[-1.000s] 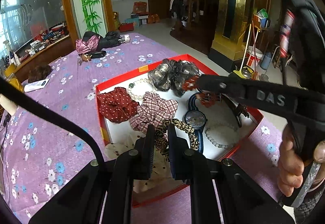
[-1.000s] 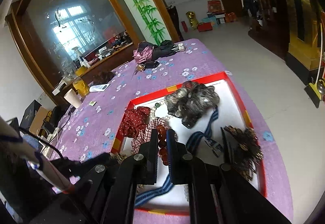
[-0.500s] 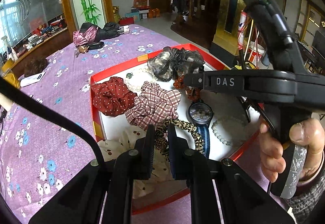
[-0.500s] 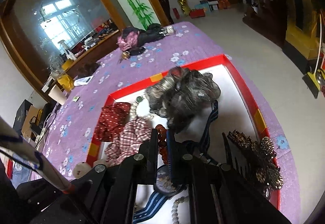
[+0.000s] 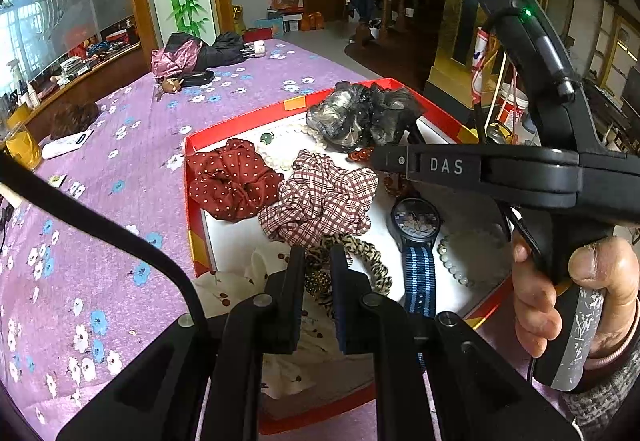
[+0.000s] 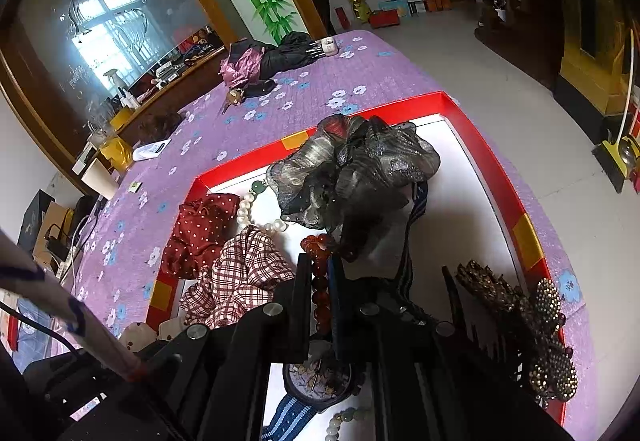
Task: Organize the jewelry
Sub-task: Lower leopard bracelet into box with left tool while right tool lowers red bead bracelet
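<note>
Surface: a purple floral tablecloth (image 5: 120,201) is carrying a red-rimmed tray (image 5: 240,119).
Tray contents: a dotted red scrunchie (image 5: 232,183), plaid scrunchie (image 5: 320,197), grey organza scrunchie (image 6: 352,169), wristwatch (image 5: 416,219), pearl strand (image 6: 246,211) are lying inside.
Left gripper (image 5: 318,261): fingers nearly together, hanging over a leopard scrunchie (image 5: 360,253).
Right gripper (image 6: 320,267): fingers nearly together, hovering at the amber bead bracelet (image 6: 320,253); grip uncertain.

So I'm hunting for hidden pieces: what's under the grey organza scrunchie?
Poking out from under the grey organza scrunchie: a pearl strand, red-brown beads and the watch's striped strap. How far they run beneath is covered.
</note>
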